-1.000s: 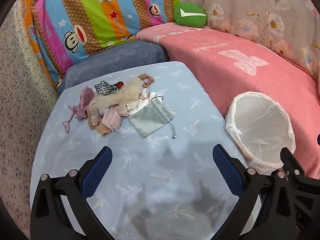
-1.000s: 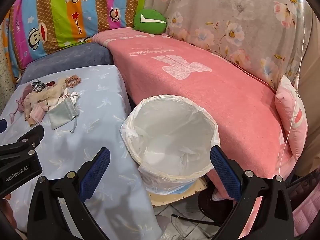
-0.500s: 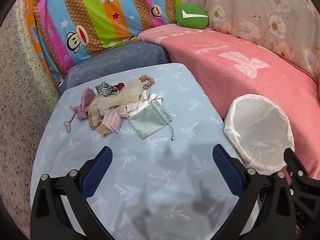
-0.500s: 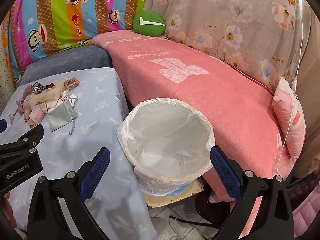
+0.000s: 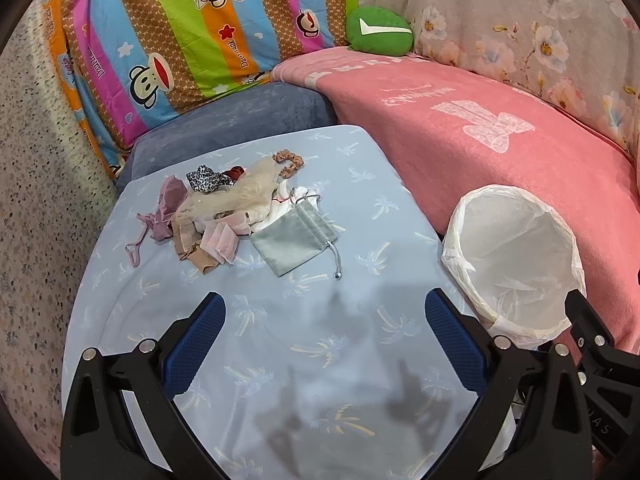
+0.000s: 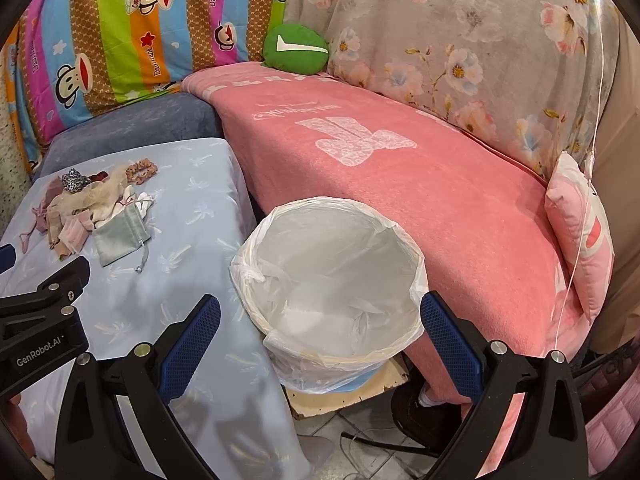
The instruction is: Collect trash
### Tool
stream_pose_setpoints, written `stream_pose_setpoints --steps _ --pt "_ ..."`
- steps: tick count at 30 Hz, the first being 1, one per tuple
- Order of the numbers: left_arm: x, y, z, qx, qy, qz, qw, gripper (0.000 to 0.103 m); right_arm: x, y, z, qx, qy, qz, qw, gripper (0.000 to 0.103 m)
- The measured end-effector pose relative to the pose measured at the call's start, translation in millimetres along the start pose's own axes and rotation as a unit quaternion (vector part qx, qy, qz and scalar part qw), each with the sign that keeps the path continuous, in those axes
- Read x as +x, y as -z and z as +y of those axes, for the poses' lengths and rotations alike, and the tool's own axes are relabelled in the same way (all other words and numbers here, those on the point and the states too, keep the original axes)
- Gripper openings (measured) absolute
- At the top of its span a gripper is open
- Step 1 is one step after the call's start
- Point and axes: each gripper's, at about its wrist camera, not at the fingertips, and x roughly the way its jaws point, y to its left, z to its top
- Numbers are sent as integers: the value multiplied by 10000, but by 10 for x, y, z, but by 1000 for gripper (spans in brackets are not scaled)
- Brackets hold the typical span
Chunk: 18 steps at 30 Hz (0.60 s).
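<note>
1. Both wrist views sit a little higher and further back than a second ago: the heap of scraps looks smaller and more of the floor under the bin shows, while nothing on the table has shifted.
2. A low table under a pale blue cloth printed with palm trees [image 5: 360,184] carries the trash, a loose heap of pink, beige and white fabric scraps [image 5: 218,210] on the part of the cloth far from the bin.
3. A flat grey drawstring pouch [image 5: 294,240] lies touching the heap on its bin side, its cord trailing toward the near edge of the cloth.
4. A frilly peach scrunchie [image 5: 289,161] rests at the heap's far edge.
5. A round bin lined with a white plastic bag [image 6: 332,280] stands on the floor just beside the table, between it and the sofa covered by a pink blanket [image 6: 400,184]; I see nothing inside but the liner.
6. The left gripper [image 5: 324,340] hovers over bare cloth, short of the heap, its jaws spread wide and holding nothing.
7. The right gripper [image 6: 320,344] hangs over the bin's near rim, its jaws equally wide and empty.
8. A green round cushion [image 5: 379,33] sits at the back of the sofa, well apart from the bin.
</note>
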Motion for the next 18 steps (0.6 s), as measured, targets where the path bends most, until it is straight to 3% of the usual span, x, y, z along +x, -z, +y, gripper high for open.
stream_pose_setpoints --steps 18 --pt "-70 -8 -72 17 -19 -105 9999 95 -10 -13 -53 14 -83 -65 9999 97"
